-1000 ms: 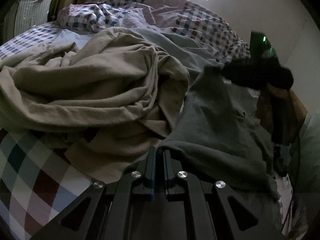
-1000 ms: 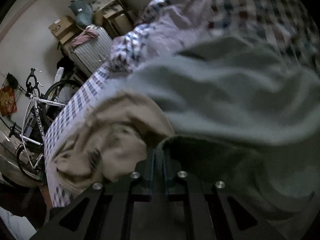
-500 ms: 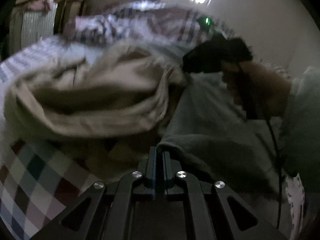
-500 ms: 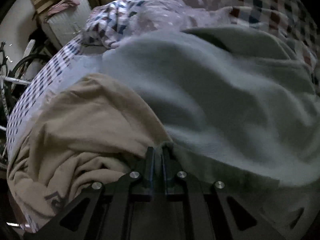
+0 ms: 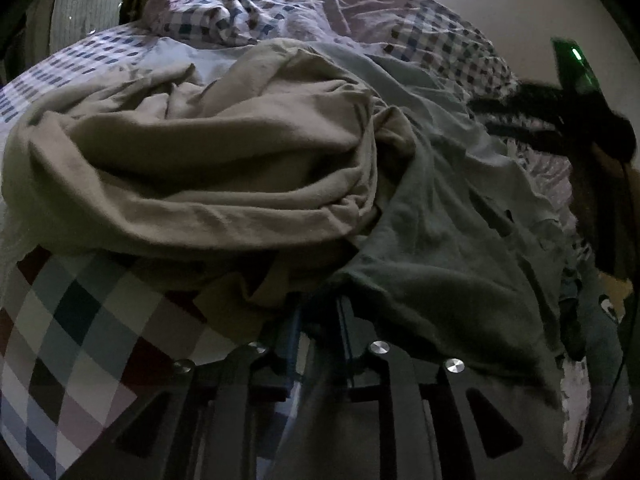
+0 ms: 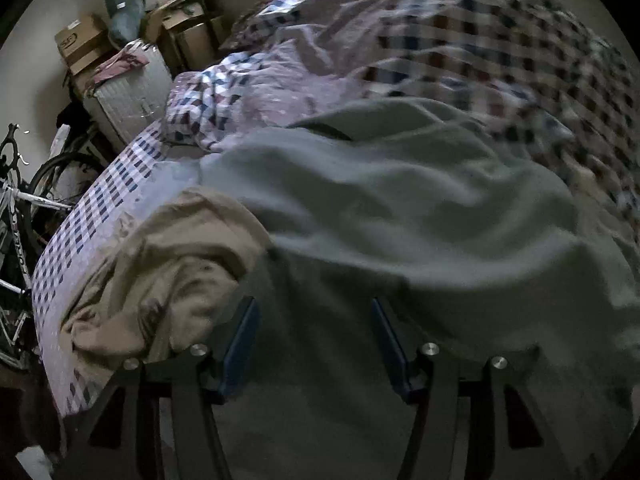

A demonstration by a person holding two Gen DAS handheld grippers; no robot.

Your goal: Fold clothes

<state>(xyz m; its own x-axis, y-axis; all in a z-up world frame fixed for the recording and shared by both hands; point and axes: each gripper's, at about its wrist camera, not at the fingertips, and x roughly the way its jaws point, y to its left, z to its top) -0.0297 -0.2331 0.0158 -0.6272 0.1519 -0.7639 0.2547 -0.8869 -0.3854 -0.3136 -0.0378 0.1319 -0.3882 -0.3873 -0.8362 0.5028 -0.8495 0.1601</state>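
Note:
A grey-green garment (image 5: 440, 240) lies spread on the bed, partly over a crumpled beige garment (image 5: 208, 160). My left gripper (image 5: 319, 312) sits at the grey garment's near hem. Its jaws are opening, a narrow gap shows, and the hem still lies loosely across the tips. In the left wrist view my right gripper (image 5: 478, 117) hovers over the garment's far right side, its fingers spread. In its own view the right gripper (image 6: 314, 320) is opening wide. The grey-green garment (image 6: 400, 208) lies below and between its blue pads (image 6: 240, 340), untouched. The beige garment (image 6: 160, 280) lies to the left.
A rumpled checkered duvet (image 5: 300, 12) fills the back of the bed, over a checkered sheet (image 5: 80, 360). Beside the bed stand a bicycle (image 6: 20, 208), cardboard boxes (image 6: 80, 44) and a white ribbed bin (image 6: 132, 96). A person's hand (image 5: 600, 200) holds the right gripper.
Both grippers were shut on the grey-green garment's edge and have now parted, the right one widely. The right gripper swung from the middle back to the right. The garment has settled on the bed.

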